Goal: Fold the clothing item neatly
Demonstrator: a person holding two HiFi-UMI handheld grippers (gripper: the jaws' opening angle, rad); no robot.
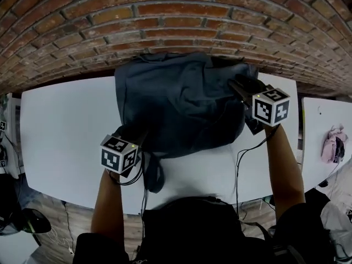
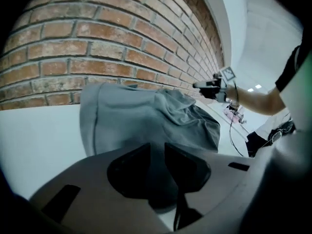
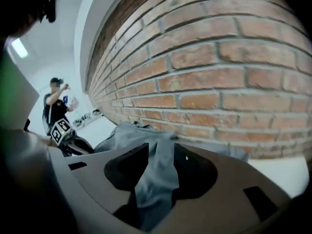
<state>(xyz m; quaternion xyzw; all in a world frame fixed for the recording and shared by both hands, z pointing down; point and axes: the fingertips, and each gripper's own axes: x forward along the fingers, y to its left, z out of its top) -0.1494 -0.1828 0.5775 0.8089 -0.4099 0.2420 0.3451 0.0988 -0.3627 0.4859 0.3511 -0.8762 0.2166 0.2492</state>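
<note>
Clothing item (image 1: 181, 103), dark slate-blue, heaped and rumpled at far edge of white surface (image 1: 66, 125), back edge up against red brick wall (image 1: 165, 21). One narrow strip of same cloth trailing toward near edge beside left gripper (image 2: 157, 152). Left gripper low at near corner of heap, jaws nearly together and pinched on a fold. Right gripper (image 3: 163, 152) at far right corner of heap, jaws standing apart, a loose tongue of cloth lying between them without being pressed. Black-and-white square markers on both gripper cubes, only print in sight. Black cables (image 1: 242, 158) hanging over near edge of surface. To the right, across a narrow gap, second white surface (image 1: 322, 114) with small pink bundle (image 1: 333, 144) on it. Brownish floor below. Far along the wall, a person (image 3: 57, 106) standing under white ceiling lights.
</note>
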